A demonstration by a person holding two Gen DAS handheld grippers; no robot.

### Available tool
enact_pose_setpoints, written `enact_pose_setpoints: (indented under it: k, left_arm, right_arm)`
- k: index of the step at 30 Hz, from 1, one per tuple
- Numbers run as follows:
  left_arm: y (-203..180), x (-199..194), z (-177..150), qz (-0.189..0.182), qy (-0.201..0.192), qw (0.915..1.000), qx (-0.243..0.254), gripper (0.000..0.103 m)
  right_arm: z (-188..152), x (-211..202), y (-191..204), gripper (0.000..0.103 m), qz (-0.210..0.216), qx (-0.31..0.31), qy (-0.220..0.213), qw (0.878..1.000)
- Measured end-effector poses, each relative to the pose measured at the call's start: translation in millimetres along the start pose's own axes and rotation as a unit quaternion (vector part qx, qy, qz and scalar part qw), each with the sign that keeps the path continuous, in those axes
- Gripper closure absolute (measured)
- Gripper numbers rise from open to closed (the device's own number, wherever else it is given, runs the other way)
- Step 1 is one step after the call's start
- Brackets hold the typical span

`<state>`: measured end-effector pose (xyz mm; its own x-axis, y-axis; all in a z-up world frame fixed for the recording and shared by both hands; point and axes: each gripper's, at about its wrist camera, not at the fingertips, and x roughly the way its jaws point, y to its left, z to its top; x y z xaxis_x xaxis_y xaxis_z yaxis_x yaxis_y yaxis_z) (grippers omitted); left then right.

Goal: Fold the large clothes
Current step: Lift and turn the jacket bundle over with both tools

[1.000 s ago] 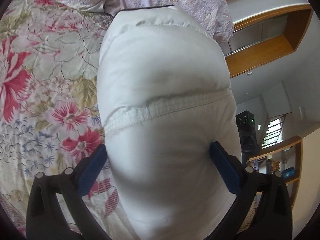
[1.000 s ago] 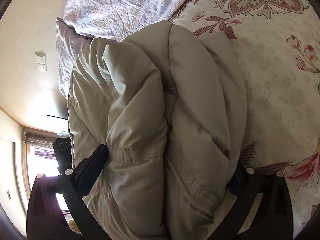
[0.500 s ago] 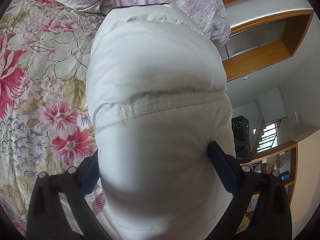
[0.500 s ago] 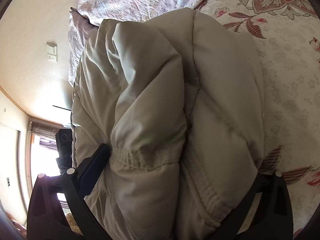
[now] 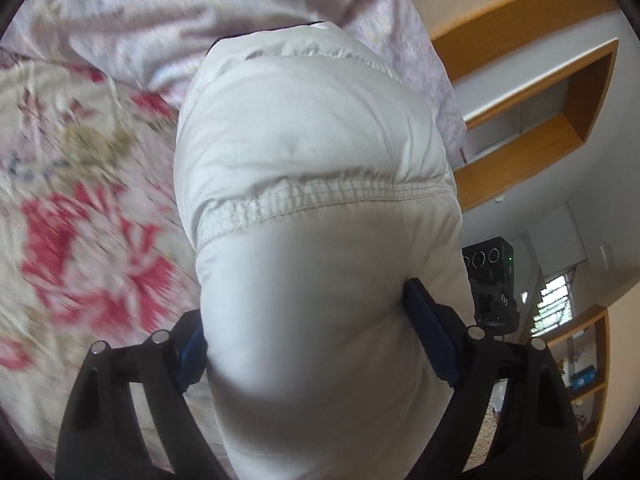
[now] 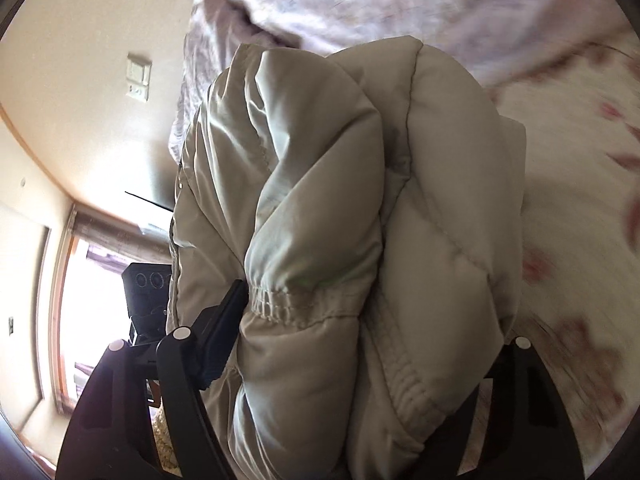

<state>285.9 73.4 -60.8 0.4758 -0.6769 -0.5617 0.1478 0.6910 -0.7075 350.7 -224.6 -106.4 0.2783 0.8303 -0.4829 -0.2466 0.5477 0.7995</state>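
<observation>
1. We see a pale padded jacket (image 5: 320,184) bulging up between both pairs of tongs, lifted over the bed; a gathered elastic seam crosses its front in the left wrist view.
2. Our left tongs (image 5: 316,344) have the puffy fabric between their blue pads, and the jaws are closing on it; the right-hand pad presses into the cloth, while the left-hand pad is mostly hidden behind the bulge.
3. In the right wrist view the same jacket (image 6: 340,240) shows as a thick fold of greyish quilted layers with an elastic hem low down.
4. Our right tongs (image 6: 360,320) are closing on that fold; the near dark finger bears against the fabric beside the hem, and the far finger is covered by the padding, so we cannot see its pad.
5. Under the jacket lies the floral bedspread (image 5: 80,240), red and pink blooms on cream, blurred here.
6. A lilac pillow (image 5: 168,20) sits beyond the jacket at the head of the bed.
7. A wooden wall shelf (image 5: 560,92) is open to the right; we cannot make out anything standing in it.
8. A black camera unit (image 5: 490,280) is visible just behind the jacket on the right.
</observation>
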Motion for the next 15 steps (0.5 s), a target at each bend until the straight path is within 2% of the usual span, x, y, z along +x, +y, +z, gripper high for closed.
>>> enact_pose_setpoints:
  k: [4,8,12,15]
  left_arm:
    - [17,-18,25,0.032,-0.015,0.9993,0.010,0.017]
    - [39,-15,41,0.062,-0.014,0.9979,0.008,0.019]
    - [61,-11,46,0.060,-0.017,0.9980,0.005,0.017]
    - [66,-8,47,0.064,-0.020,0.9977,0.003,0.013]
  right_arm:
    - [14,41,8,0.029,0.005,0.001,0.007,1.000]
    - [19,69,-8,0.029,0.002,0.036,0.009,0.999]
    - [10,68,-28,0.028,0.018,0.065,-0.001,0.998]
    - [3,57,-29,0.021,-0.014,0.056,-0.002,0.998]
